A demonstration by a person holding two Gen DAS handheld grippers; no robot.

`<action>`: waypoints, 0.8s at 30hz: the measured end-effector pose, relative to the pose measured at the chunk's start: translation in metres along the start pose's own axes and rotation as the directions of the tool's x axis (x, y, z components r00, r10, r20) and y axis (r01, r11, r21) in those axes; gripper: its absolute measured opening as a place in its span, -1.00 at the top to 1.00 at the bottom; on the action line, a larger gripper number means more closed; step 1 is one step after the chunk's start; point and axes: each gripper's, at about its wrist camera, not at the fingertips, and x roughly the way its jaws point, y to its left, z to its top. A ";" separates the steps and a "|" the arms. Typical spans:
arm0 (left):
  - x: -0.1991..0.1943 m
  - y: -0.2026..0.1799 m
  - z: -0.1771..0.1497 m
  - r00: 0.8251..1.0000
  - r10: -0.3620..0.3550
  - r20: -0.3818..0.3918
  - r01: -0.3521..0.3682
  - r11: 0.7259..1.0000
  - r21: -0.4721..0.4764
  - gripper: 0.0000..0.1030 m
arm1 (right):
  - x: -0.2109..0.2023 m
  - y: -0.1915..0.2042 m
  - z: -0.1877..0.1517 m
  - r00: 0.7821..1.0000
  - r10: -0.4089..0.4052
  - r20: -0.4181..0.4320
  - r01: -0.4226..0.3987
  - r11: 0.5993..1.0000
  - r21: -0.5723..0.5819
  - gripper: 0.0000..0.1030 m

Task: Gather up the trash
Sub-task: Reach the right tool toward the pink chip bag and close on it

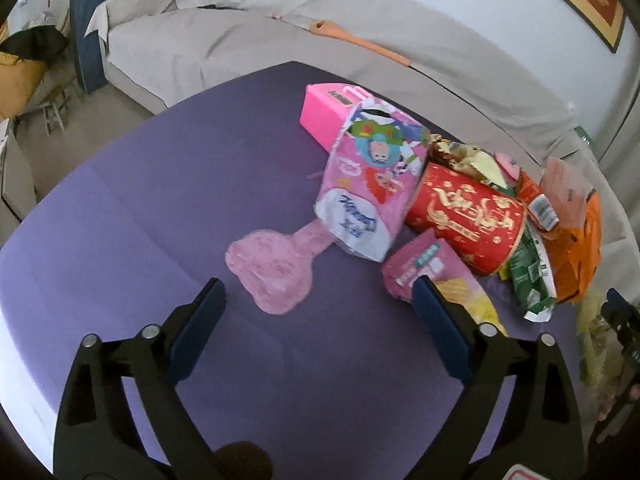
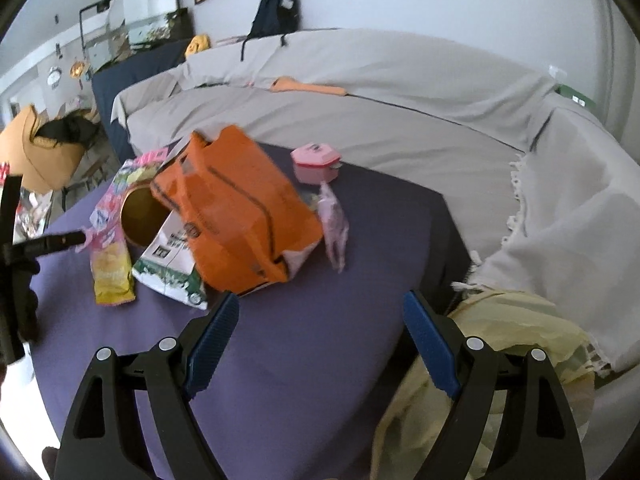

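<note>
A heap of trash lies on the purple table (image 1: 160, 200): a pink tissue wrapper (image 1: 372, 184), a red paper tub (image 1: 468, 220) on its side, a pink and yellow chip bag (image 1: 440, 276), a green and white packet (image 1: 532, 276) and an orange bag (image 1: 580, 248). A flat pink film wrapper (image 1: 272, 272) lies just beyond my left gripper (image 1: 319, 284), which is open and touches nothing. My right gripper (image 2: 322, 298) is open over bare table, short of the orange bag (image 2: 236, 208). A pale yellow plastic bag (image 2: 520, 360) hangs at the table edge behind its right finger.
A pink lidded box (image 1: 328, 108) stands behind the heap, and a crumpled pink wrapper (image 2: 334, 224) lies beside the orange bag. A grey-covered sofa (image 2: 360, 112) wraps around the far side of the table. A backpack (image 2: 276, 8) rests on the sofa's back.
</note>
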 end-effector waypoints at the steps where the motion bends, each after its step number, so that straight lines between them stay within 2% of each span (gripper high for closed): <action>1: 0.001 0.001 0.002 1.000 -0.005 -0.006 0.005 1.000 0.004 -0.63 | 0.002 0.005 -0.001 1.000 0.001 -0.006 -0.001 1.000 -0.010 -0.56; 6: 0.006 -0.006 0.002 0.998 -0.045 -0.050 0.048 0.997 0.060 -0.59 | 0.001 0.022 -0.005 1.000 0.011 -0.012 -0.011 0.999 -0.045 -0.56; 12: 0.000 -0.020 -0.012 0.993 -0.097 -0.060 0.104 0.985 0.136 -0.24 | 0.002 0.031 -0.011 0.999 0.029 -0.027 -0.031 0.997 -0.066 -0.56; 16: -0.009 -0.022 -0.023 0.989 -0.131 -0.069 0.141 0.978 0.157 -0.20 | 0.005 0.034 -0.017 0.998 0.042 -0.041 -0.045 0.997 -0.065 -0.56; 20: -0.035 -0.017 -0.032 0.990 -0.144 -0.013 0.142 0.960 0.243 -0.20 | 0.007 0.039 -0.020 0.998 0.045 -0.053 -0.049 0.996 -0.069 -0.56; 24: -0.051 -0.004 -0.030 0.989 -0.146 0.037 0.128 0.943 0.308 -0.20 | 0.002 0.047 -0.018 0.998 0.049 -0.029 -0.051 0.995 -0.089 -0.56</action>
